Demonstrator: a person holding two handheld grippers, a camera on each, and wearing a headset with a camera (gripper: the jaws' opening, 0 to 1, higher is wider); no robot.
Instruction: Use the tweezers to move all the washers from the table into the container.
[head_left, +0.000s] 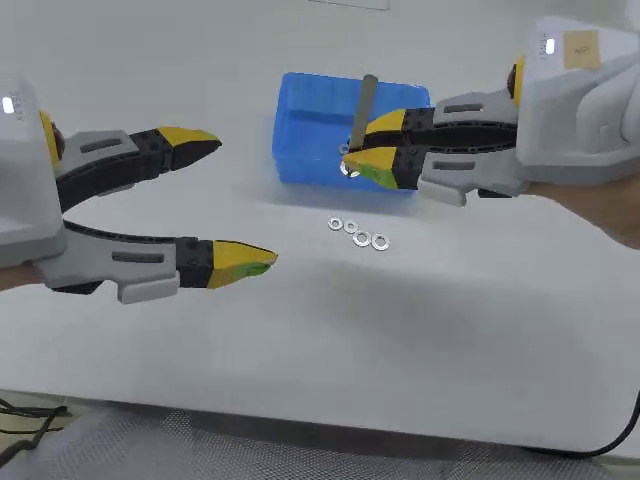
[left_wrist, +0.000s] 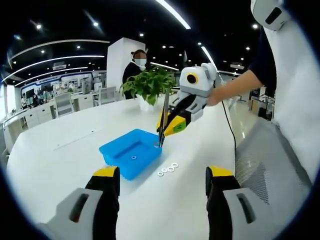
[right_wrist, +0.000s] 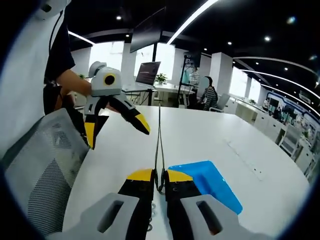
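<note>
A blue container (head_left: 320, 135) stands on the white table, and one washer (left_wrist: 133, 157) lies inside it. Several washers (head_left: 357, 232) lie in a short row on the table just in front of it. My right gripper (head_left: 372, 143) is shut on grey tweezers (head_left: 366, 100), which point down over the container's near rim. Something small and shiny sits at the tweezers' tip; I cannot tell if it is a washer. My left gripper (head_left: 232, 200) hangs open to the left, holding nothing. The left gripper view has the container (left_wrist: 131, 151), the washers (left_wrist: 167, 170), the tweezers (left_wrist: 164, 117) and the right gripper (left_wrist: 172, 125).
The white table (head_left: 330, 330) has bare room in front of and beside the washers. Its front edge runs along the bottom of the head view. A potted plant (left_wrist: 150, 87) stands at the table's far side, with a person behind it. A mesh chair (right_wrist: 45, 170) is near.
</note>
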